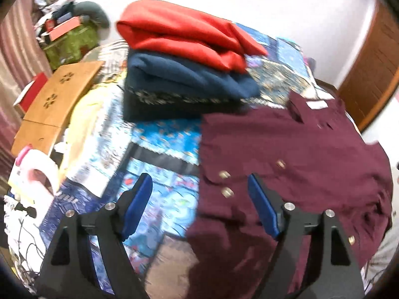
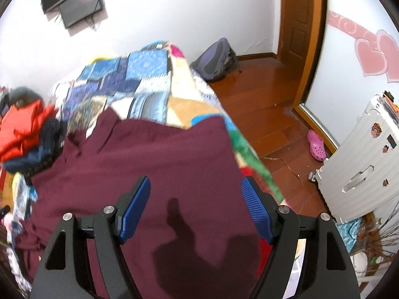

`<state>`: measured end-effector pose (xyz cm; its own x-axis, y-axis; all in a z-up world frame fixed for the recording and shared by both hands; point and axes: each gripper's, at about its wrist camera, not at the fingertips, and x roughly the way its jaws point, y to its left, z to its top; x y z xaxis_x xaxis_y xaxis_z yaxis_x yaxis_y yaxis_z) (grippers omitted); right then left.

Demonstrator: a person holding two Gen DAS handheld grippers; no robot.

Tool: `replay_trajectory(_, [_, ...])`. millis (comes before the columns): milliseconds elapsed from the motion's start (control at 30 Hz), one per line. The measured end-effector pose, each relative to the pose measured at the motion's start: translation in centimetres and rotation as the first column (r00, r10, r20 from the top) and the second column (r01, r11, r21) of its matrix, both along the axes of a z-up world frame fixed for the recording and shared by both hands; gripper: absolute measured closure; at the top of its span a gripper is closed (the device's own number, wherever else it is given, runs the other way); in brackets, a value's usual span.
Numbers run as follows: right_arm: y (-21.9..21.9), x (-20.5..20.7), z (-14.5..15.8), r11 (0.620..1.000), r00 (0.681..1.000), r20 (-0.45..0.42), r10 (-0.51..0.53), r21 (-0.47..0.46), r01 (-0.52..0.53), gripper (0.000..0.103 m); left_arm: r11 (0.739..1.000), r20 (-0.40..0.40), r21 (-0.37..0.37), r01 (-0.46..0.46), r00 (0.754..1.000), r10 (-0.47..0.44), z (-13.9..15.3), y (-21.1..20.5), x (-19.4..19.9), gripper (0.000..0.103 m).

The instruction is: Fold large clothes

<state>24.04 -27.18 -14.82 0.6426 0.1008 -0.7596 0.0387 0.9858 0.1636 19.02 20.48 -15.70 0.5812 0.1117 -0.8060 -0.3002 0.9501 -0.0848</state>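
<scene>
A maroon shirt (image 1: 286,154) with brass buttons lies spread on the patchwork bedspread (image 1: 164,139), its collar toward the far side. My left gripper (image 1: 199,186) hangs over the shirt's left edge, open, with nothing between the blue pads. In the right wrist view the same maroon shirt (image 2: 154,159) fills the foreground, and my right gripper (image 2: 195,191) hovers above it, open and empty; its shadow falls on the cloth.
A folded red garment (image 1: 179,35) sits on a folded navy one (image 1: 179,87) at the back of the bed. A wooden lap table (image 1: 54,99) and clutter lie to the left. Right of the bed are wooden floor, a backpack (image 2: 214,58), a pink clog (image 2: 316,145) and a white suitcase (image 2: 361,169).
</scene>
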Motion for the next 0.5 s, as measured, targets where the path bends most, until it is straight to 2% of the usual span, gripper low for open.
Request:
replay_trajectory(133, [-1.3,1.1,1.5,0.999,0.999,0.034,-0.014,0.033,0.013,0.031,0.998,0.007,-0.055,-0.024,1.000,0.025,-0.3,2.1,2.6,0.025])
replay_trajectory(267, [-2.2,2.6,1.6,0.999,0.999,0.033,-0.028,0.039,0.027,0.031,0.984,-0.046,-0.179,0.001,0.999,-0.009,-2.7,3.5,6.0,0.025])
replay_trajectory(333, [-2.7,3.6,0.9,0.998,1.000,0.004,-0.027,0.056,0.026,0.031,0.977,-0.083,-0.212,0.014,0.996,-0.032,-4.2,3.7,7.6,0.025])
replay_trajectory(500, [-4.1,6.7,-3.0,0.989,0.989,-0.147,-0.030,0.140,0.051,0.031,0.968,-0.183,-0.247,0.041,0.979,-0.088,-8.2,3.9,10.9,0.025])
